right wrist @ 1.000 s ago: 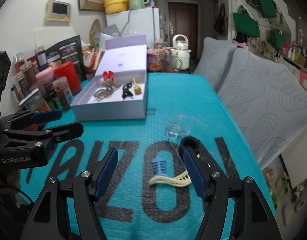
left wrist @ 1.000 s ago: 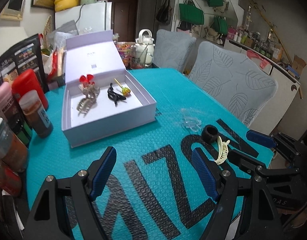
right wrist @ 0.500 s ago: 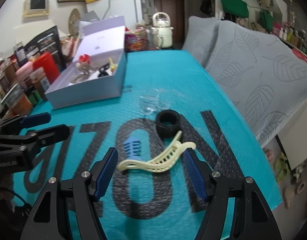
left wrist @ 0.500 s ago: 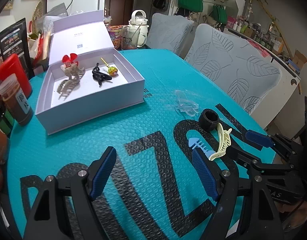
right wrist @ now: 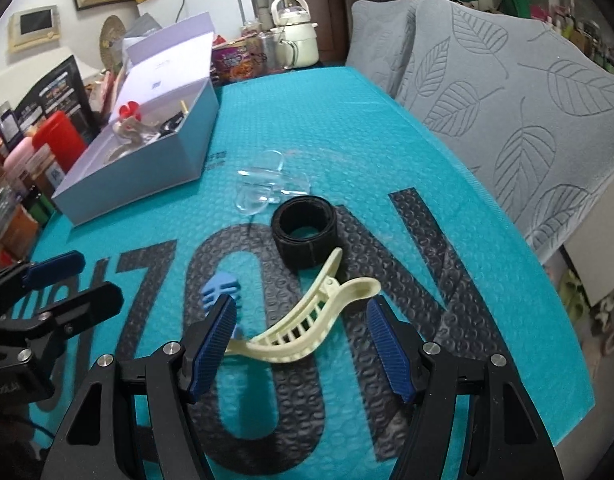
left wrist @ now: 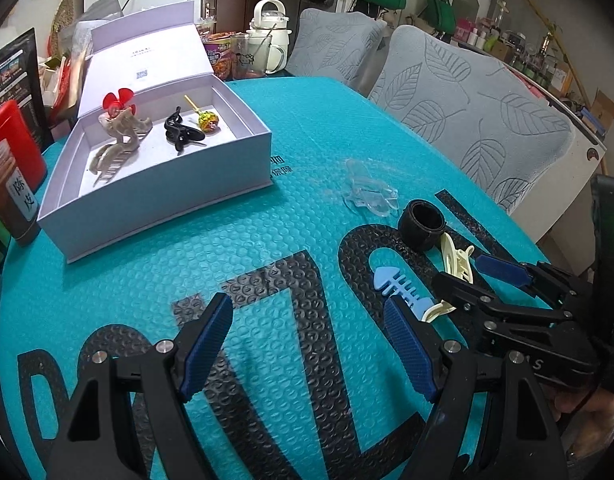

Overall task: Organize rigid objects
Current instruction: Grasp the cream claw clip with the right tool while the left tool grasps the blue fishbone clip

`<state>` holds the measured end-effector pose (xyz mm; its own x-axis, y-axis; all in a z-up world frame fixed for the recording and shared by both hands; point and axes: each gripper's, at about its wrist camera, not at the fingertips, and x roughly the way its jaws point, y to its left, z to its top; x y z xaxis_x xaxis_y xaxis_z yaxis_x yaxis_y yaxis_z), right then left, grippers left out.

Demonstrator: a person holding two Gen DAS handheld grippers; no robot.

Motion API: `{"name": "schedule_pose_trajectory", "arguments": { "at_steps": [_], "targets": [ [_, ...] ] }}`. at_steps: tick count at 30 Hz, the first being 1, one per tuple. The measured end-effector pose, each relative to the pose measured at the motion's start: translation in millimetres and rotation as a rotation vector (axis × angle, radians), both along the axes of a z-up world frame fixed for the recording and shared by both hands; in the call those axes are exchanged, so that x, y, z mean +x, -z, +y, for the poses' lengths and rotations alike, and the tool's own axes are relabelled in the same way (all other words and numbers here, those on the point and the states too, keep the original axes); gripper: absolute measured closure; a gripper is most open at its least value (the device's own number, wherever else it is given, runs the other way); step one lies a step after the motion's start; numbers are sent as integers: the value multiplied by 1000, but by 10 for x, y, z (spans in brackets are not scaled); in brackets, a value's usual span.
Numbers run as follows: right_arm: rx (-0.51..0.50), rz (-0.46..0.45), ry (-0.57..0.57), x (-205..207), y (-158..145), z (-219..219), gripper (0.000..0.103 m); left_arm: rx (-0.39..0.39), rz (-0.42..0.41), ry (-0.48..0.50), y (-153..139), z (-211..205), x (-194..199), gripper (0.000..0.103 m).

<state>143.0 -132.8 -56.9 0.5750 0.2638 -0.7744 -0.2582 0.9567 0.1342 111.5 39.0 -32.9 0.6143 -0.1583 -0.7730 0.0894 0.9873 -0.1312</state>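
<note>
A cream hair clip (right wrist: 307, 328) lies on the teal mat between the fingers of my right gripper (right wrist: 299, 302). The jaws are closing, and the pads are clear of the clip. A blue fishbone clip (right wrist: 221, 286) lies by the left fingertip. Beyond are a black band (right wrist: 305, 236) and a clear clip (right wrist: 263, 190). My left gripper (left wrist: 307, 304) hangs open over bare mat with nothing between its fingers. To its right are the right gripper (left wrist: 463, 272) and the cream clip (left wrist: 455, 258). The open lilac box (left wrist: 167, 216) holds several hair accessories.
Bottles, jars (left wrist: 15, 196) and a red canister (left wrist: 7, 136) crowd the table's left edge beside the box. A cream kettle (left wrist: 269, 36) stands at the far end. Two leaf-patterned chair backs (left wrist: 487, 120) line the right side, where the table edge is close.
Both grippers have sunk toward the mat and tilted down. The right one has moved forward so the cream clip now lies between its fingers, and its jaws have narrowed slightly.
</note>
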Motion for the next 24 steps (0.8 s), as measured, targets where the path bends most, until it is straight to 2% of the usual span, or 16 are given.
{"name": "schedule_pose_trajectory", "arguments": {
  "at_steps": [2, 4, 9, 17, 24],
  "targets": [
    [7, 16, -6, 27, 38, -12, 48, -7, 2, 3, 3, 0, 21, 25],
    [24, 22, -22, 34, 64, -30, 63, -17, 8, 9, 15, -10, 51, 25],
    [-17, -2, -63, -31, 65, -64, 80, -43, 28, 39, 49, -100, 131, 25],
    [-39, -8, -18, -105, 95, -307, 80, -48, 55, 102, 146, -400, 244, 25],
    [-44, -7, 11, -142, 115, -426, 78, -40, 85, 120, 258, -597, 295, 25]
  ]
}}
